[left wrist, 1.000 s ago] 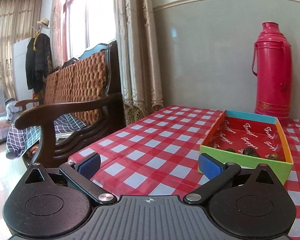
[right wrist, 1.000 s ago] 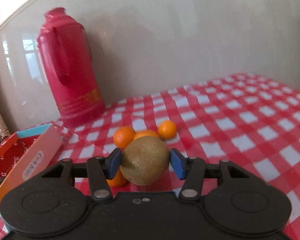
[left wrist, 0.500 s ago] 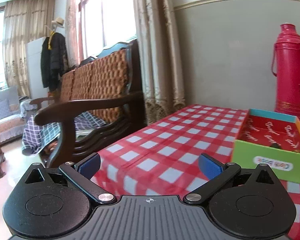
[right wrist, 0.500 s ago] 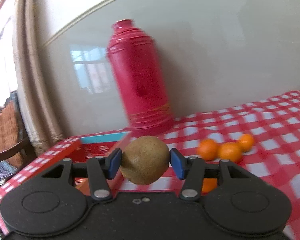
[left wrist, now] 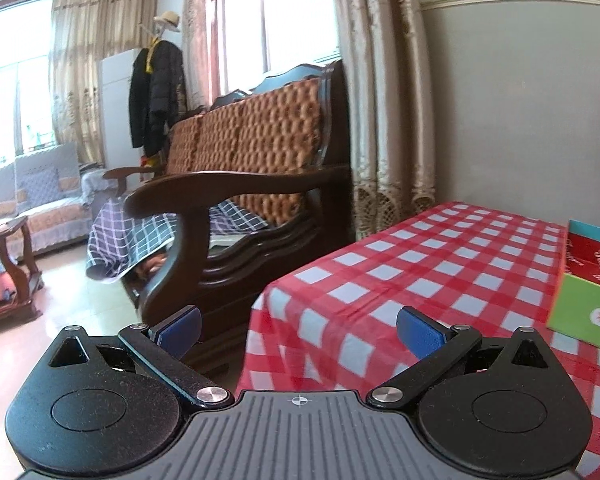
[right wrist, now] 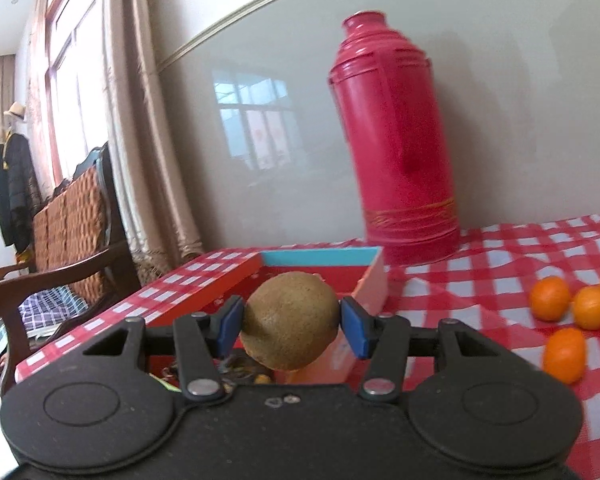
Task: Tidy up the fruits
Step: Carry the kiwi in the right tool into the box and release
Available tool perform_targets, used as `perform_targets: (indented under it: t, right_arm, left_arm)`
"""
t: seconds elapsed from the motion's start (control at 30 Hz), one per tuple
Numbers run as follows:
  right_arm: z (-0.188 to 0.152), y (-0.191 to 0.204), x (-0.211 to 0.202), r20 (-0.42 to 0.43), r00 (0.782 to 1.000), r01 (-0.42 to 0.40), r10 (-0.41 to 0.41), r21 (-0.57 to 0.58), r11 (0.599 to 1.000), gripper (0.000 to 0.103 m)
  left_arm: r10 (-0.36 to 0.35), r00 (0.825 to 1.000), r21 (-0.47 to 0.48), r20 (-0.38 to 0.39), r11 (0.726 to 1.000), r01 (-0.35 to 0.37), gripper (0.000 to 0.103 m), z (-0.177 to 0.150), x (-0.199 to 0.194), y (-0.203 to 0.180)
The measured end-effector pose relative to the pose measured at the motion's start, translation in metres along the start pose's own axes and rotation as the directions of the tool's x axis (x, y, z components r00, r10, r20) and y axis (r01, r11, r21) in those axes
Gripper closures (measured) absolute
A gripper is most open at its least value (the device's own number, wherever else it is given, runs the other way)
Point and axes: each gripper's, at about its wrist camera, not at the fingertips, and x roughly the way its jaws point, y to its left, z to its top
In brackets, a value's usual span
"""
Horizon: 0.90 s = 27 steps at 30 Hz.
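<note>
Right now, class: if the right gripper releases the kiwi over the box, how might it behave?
The kiwi looks rounded, so it would probably roll. The box walls should stop it. Its fuzzy skin likely resists slipping.

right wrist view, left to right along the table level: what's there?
wooden bench → colourful box → kiwi held in the right gripper → red thermos → oranges

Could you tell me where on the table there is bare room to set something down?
The checked tablecloth lies bare from its corner by the sofa across to the box. Another bare stretch runs in front of the red flask. It is crowded beside the oranges and inside the box, where small dark items lie.
</note>
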Motion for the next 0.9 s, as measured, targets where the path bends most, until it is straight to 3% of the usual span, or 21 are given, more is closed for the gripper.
perform_targets:
  t: [0.43, 0.5, 0.53, 0.67, 0.9]
  right_arm:
    - [-0.009, 0.022, 0.027, -0.055, 0.998, 0.008, -0.011, -0.047, 0.999, 0.056]
    - [-0.009, 0.023, 0.024, -0.026, 0.999, 0.019, -0.02, -0.05, 0.999, 0.039]
    - [-0.009, 0.024, 0.02, 0.001, 1.0, 0.026, -0.026, -0.053, 0.998, 0.025]
    - [-0.004, 0.025, 0.014, 0.033, 0.999, 0.02, -0.018, -0.06, 0.998, 0.025]
    - [-0.001, 0.019, 0.011, 0.01, 0.999, 0.039, -0.039, -0.051, 0.998, 0.025]
  left_arm:
    - [0.035, 0.999, 0.021, -0.006, 0.999, -0.035, 0.0, -0.003, 0.009, 0.007]
    - [0.039, 0.999, 0.039, -0.004, 0.999, -0.039, 0.0, -0.003, 0.008, 0.004]
    - [0.039, 0.999, 0.047, 0.0, 0.998, -0.039, 0.0, -0.003, 0.008, 0.002]
    - [0.036, 0.999, 0.056, 0.007, 0.998, -0.036, 0.0, -0.002, 0.005, 0.0]
    - [0.031, 1.0, 0.05, 0.004, 0.998, -0.031, 0.0, -0.002, 0.003, -0.001]
